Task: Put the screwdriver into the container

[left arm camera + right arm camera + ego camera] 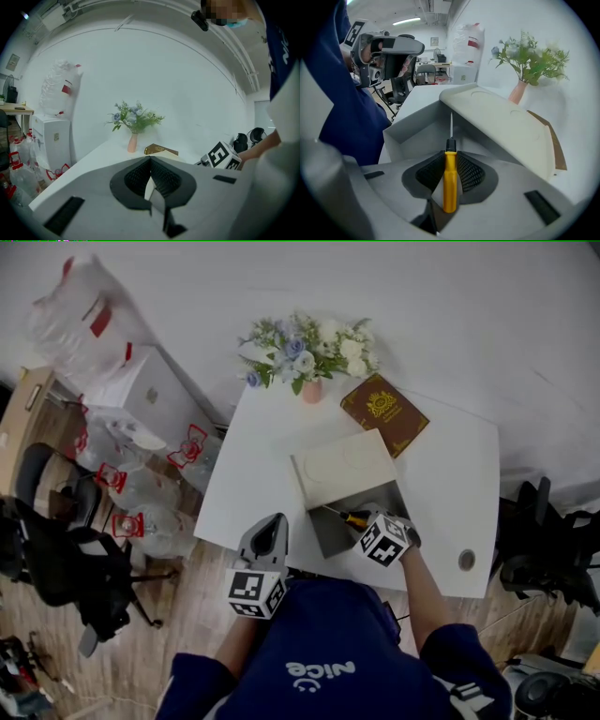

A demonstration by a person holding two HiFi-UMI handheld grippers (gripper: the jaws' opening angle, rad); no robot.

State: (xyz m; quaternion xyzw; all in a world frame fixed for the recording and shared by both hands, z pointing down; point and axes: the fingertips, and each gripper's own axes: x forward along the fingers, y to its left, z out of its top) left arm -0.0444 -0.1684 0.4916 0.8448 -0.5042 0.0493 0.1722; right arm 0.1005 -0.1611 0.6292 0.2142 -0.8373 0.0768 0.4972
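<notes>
Right tool (451,158): clamped on screwdriver (449,187) handle, shaft aimed into container (405,133) for the drop.
Screwdriver: over open container, not yet released.
Lid (506,126): stands open, clearing the opening.
Left tool (150,161): closed, empty, parked beside surface (253,484) edge, out of the way.

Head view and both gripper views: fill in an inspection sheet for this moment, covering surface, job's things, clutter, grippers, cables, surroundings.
Surface: white table, mostly bare.
Job's things: yellow-handled screwdriver, shaft pointing into the open grey container; its lid is raised.
Clutter: flower vase and brown book near the far edge.
Grippers: right gripper shut on the screwdriver handle; left gripper shut, nothing between its jaws.
Cables: nothing seen.
Surroundings: black chair and clear bottles on the wooden floor, left of the table.
</notes>
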